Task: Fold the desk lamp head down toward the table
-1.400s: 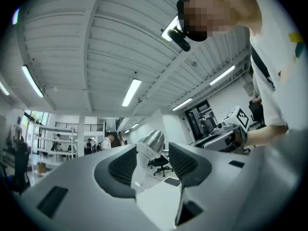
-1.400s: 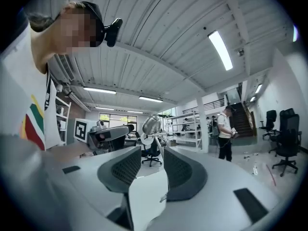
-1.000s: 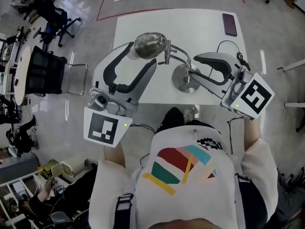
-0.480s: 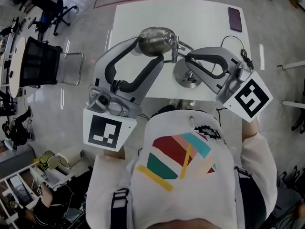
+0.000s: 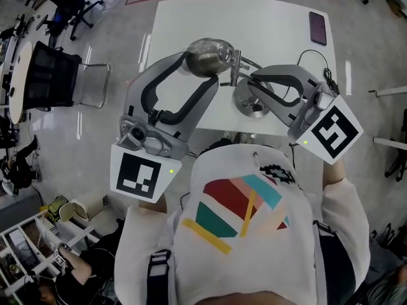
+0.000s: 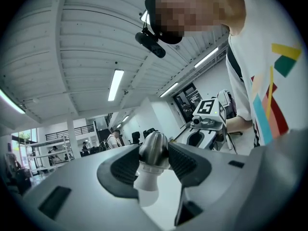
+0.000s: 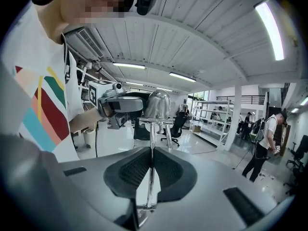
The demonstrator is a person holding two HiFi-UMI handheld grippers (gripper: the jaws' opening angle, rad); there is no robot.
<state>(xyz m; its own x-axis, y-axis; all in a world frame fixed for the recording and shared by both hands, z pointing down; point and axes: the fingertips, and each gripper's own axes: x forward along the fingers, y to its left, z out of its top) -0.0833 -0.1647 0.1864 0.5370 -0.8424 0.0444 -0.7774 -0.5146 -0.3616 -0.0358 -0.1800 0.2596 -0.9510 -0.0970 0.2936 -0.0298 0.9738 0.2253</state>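
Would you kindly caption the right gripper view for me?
Right gripper shut on thin chrome lamp stem; rounded silver lamp head beyond.

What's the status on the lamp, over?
Left tool clamped on lamp head. Right tool shut on lamp stem. Lamp head up, not yet folded. Phone at table far corner, out of the way.

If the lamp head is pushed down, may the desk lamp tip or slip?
Probably not tip: its round base looks broad and the right gripper clamps the thin stem. The polished lamp head may slip in the left gripper.
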